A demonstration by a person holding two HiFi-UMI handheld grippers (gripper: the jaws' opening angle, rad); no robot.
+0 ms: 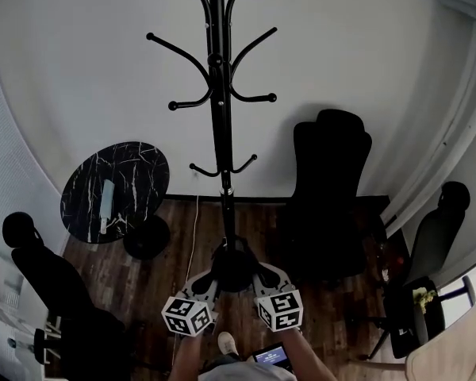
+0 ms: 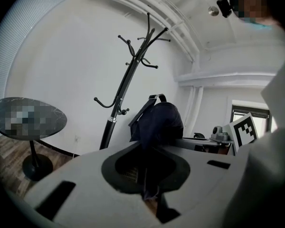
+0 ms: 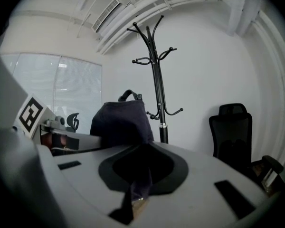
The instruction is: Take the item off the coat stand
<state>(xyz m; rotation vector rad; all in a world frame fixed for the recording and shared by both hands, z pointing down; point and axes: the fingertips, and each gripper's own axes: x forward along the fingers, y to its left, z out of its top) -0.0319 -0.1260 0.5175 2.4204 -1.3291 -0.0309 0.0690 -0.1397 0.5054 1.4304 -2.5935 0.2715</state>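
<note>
The black coat stand (image 1: pixel 220 133) rises in front of the white wall, and all the hooks I can see are bare. A dark navy bag (image 1: pixel 234 268) with a strap hangs between my two grippers, just in front of the stand's foot and clear of the hooks. My left gripper (image 1: pixel 213 280) is shut on a fold of the bag's (image 2: pixel 157 122) fabric, with the stand (image 2: pixel 126 82) behind it. My right gripper (image 1: pixel 259 280) pinches the bag's (image 3: pixel 121 122) other side, with the stand (image 3: pixel 156 84) just beyond. In both gripper views cloth is squeezed in the left gripper (image 2: pixel 147 177) and the right gripper (image 3: pixel 141 177).
A round black marble table (image 1: pixel 135 169) stands left of the stand. A black office chair (image 1: pixel 329 181) is to its right, with more chairs at the far left (image 1: pixel 40 268) and far right (image 1: pixel 436 236). A pale cable (image 1: pixel 192 236) runs across the wooden floor.
</note>
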